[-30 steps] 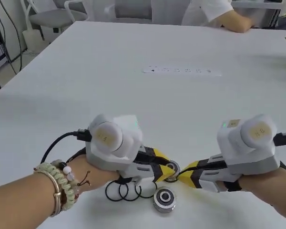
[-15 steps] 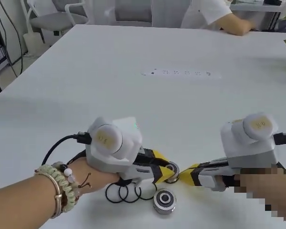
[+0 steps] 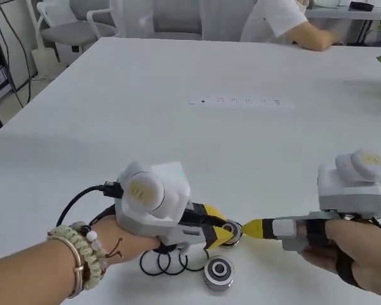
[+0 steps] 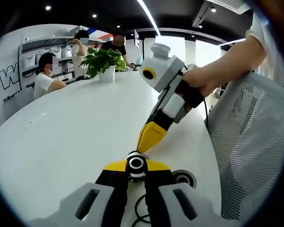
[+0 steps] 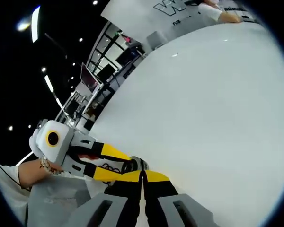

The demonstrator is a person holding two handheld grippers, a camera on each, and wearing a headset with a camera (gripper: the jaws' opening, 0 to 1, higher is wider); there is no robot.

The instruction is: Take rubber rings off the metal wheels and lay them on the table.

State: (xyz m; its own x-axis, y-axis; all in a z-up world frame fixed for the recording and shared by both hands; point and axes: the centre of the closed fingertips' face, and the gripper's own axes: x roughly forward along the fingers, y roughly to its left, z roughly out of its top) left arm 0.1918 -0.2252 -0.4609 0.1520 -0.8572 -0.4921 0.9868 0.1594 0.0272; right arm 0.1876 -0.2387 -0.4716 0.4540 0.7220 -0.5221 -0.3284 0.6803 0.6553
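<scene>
The left tongs (image 3: 217, 233) still clench the metal wheel (image 4: 136, 164), and the right tongs (image 3: 253, 227), squeezed shut with their tip at that wheel, have swung out flatter, so I think the wheel is not bare yet; three rubber rings (image 3: 171, 260) lie just beside that wheel, nearer the person.

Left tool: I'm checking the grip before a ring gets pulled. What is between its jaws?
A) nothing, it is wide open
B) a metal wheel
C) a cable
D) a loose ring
B: in the left gripper view the left tool is shut on a wheel, with a yellow jaw against each side of it.
</scene>
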